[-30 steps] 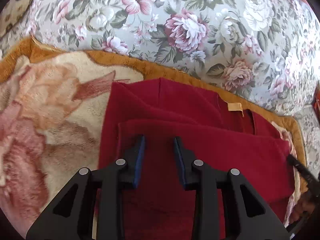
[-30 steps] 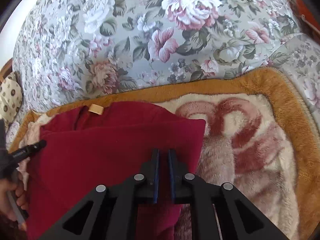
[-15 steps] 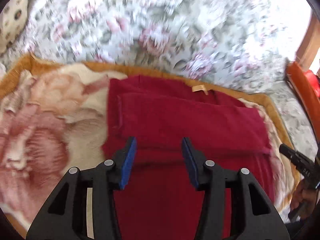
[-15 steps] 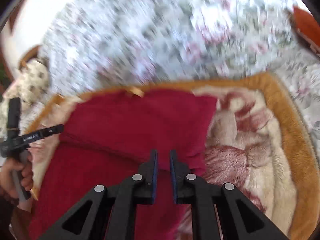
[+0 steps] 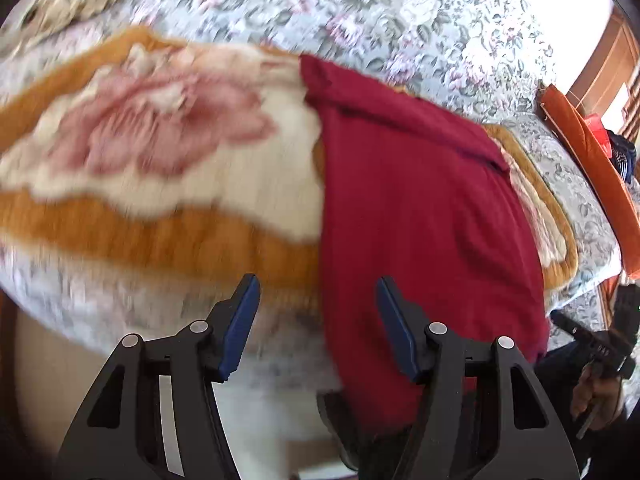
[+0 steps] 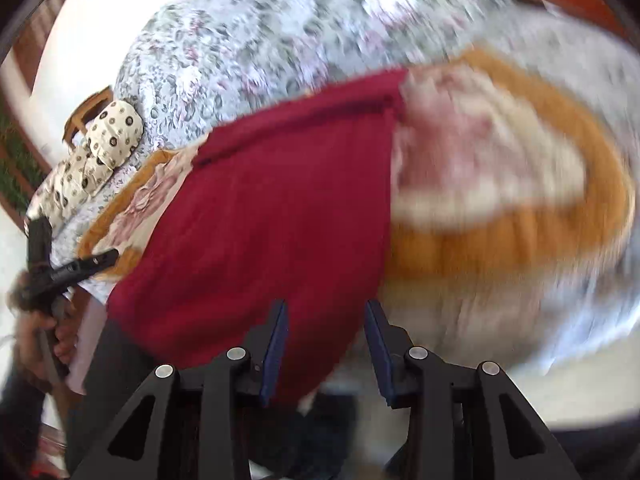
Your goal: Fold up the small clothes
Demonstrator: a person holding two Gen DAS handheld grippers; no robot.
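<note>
A dark red garment (image 5: 424, 216) lies on a fluffy blanket with an orange border (image 5: 160, 168), its top part folded down, its lower part hanging over the bed's front edge. My left gripper (image 5: 316, 320) is open and empty, in front of the garment's lower left edge. In the right wrist view the garment (image 6: 272, 216) fills the middle. My right gripper (image 6: 325, 340) is open and empty, its jaws on either side of the garment's lower right corner without gripping it. Both views are blurred.
The blanket (image 6: 500, 208) lies on a floral bedspread (image 5: 400, 20). A spotted pillow (image 6: 108, 140) sits at the far left of the bed. An orange chair edge (image 5: 588, 168) stands on the right. The other hand-held gripper (image 6: 68, 270) shows at each view's side.
Both grippers have pulled back toward the bed's front edge and opened wide. The right gripper, shut before, has let go. The views now take in the garment's hanging lower part.
</note>
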